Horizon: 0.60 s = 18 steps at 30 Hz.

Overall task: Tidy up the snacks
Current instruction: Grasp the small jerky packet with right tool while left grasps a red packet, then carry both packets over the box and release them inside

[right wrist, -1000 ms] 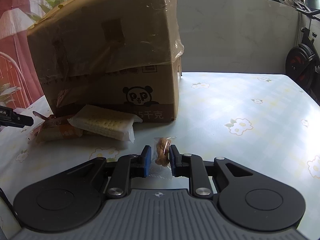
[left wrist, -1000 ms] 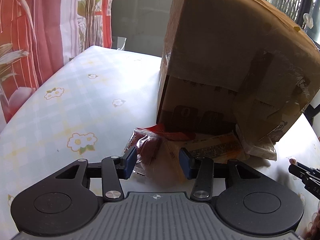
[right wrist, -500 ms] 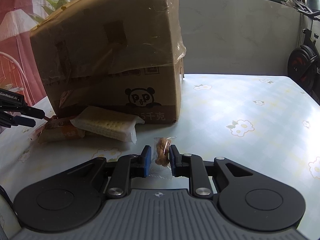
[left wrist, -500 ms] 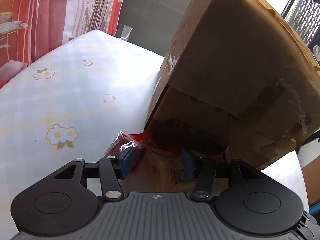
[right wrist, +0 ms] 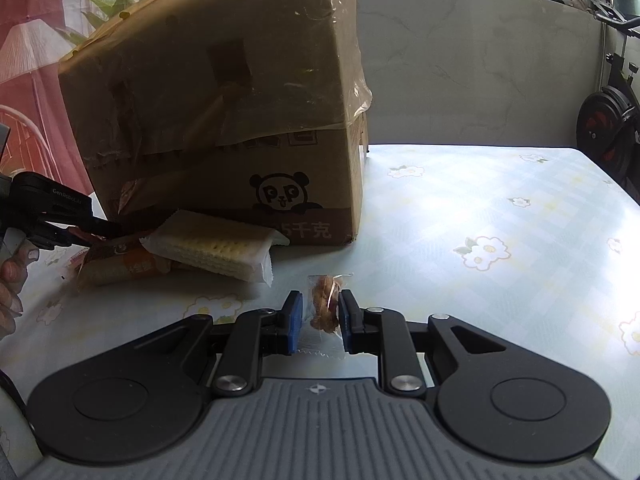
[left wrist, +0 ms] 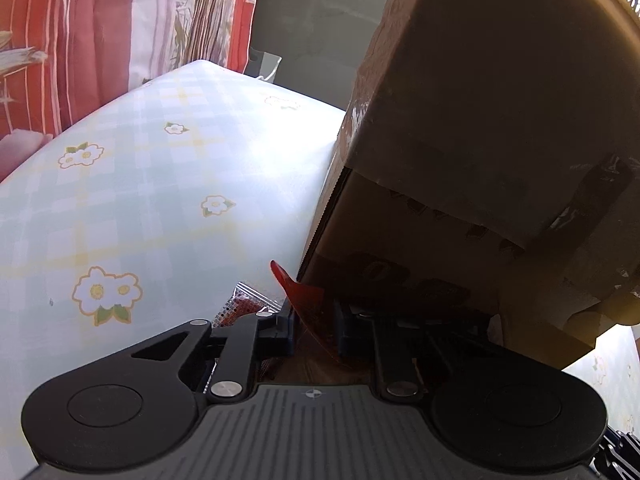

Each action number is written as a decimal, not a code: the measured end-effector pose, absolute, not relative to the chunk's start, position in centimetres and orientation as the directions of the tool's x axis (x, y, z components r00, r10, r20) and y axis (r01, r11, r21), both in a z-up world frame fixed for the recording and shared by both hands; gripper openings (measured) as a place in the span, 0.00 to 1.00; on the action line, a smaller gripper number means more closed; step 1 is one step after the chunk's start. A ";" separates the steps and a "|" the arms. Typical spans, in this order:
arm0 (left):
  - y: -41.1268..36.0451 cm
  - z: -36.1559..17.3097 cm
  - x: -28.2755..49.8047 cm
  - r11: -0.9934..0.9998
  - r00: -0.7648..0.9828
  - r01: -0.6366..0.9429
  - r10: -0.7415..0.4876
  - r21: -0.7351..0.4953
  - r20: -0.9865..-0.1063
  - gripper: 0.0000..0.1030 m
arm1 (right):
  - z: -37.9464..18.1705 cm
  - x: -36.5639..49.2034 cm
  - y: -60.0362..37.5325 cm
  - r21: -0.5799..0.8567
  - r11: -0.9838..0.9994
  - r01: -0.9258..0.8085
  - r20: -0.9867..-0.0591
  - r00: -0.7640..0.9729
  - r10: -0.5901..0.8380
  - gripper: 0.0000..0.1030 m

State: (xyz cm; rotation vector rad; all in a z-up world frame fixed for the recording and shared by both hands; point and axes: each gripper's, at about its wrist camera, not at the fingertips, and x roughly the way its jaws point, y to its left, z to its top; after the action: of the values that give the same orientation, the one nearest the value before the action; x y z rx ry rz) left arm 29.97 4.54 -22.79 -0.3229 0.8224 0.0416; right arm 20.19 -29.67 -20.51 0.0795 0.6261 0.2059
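Note:
My left gripper (left wrist: 314, 326) is shut on a red snack packet (left wrist: 308, 300) right at the foot of the cardboard box (left wrist: 480, 140). A small clear packet with red contents (left wrist: 240, 308) lies just left of its fingers. In the right wrist view the left gripper (right wrist: 100, 230) reaches into the snack pile: an orange packet (right wrist: 116, 268) and a cracker pack (right wrist: 216, 246) against the box (right wrist: 224, 120). My right gripper (right wrist: 319, 322) has narrowly parted jaws around a small clear packet of brown snack (right wrist: 324, 300) on the table; the left pad stands just off it.
The table (right wrist: 480, 220) has a pale checked cloth with flowers. A red curtain (left wrist: 60, 40) hangs at the left, a wall is behind, and an exercise bike (right wrist: 608, 136) stands at the far right. A hand (right wrist: 12, 280) holds the left gripper.
My left gripper moved forward to the box foot and closed on the red packet, which now sticks up between its fingers. My right gripper opened slightly around the brown snack packet.

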 end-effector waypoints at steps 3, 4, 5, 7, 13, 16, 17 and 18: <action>5.0 -22.2 28.8 0.951 0.691 -0.142 -0.103 -0.275 -0.715 0.10 | -20.5 20.2 -29.7 0.143 0.977 -0.161 -0.572 0.792 0.214 0.21; 5.0 -21.9 28.3 0.957 0.700 -0.125 -0.103 -0.264 -0.706 0.09 | -20.5 20.2 -29.7 0.144 0.976 -0.161 -0.572 0.791 0.215 0.21; 5.0 -21.6 27.9 0.961 0.707 -0.111 -0.102 -0.252 -0.700 0.09 | -20.5 20.2 -29.7 0.144 0.976 -0.161 -0.572 0.792 0.215 0.21; 4.9 -21.1 26.7 0.968 0.719 -0.085 -0.106 -0.238 -0.687 0.08 | -20.5 20.1 -29.6 0.143 0.976 -0.163 -0.571 0.792 0.216 0.21; 4.8 -19.6 24.4 0.969 0.747 -0.052 -0.122 -0.240 -0.654 0.05 | -20.5 20.1 -29.7 0.142 0.976 -0.163 -0.570 0.793 0.215 0.21; 5.3 -19.2 23.8 0.965 0.760 -0.049 -0.131 -0.258 -0.636 0.05 | -20.5 20.0 -29.6 0.139 0.977 -0.164 -0.570 0.793 0.214 0.21; 5.3 -19.0 23.7 0.964 0.764 -0.049 -0.134 -0.263 -0.632 0.05 | -20.5 20.0 -29.6 0.137 0.977 -0.164 -0.569 0.794 0.213 0.21; 5.4 -18.8 23.5 0.962 0.768 -0.049 -0.135 -0.267 -0.626 0.05 | -20.5 19.9 -29.6 0.136 0.977 -0.165 -0.568 0.795 0.213 0.21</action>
State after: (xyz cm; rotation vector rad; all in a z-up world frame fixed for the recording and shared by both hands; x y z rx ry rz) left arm 23.49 5.39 -18.77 -0.2768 0.6961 -0.0475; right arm 19.93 -29.60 -20.48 0.0806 0.6195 0.2033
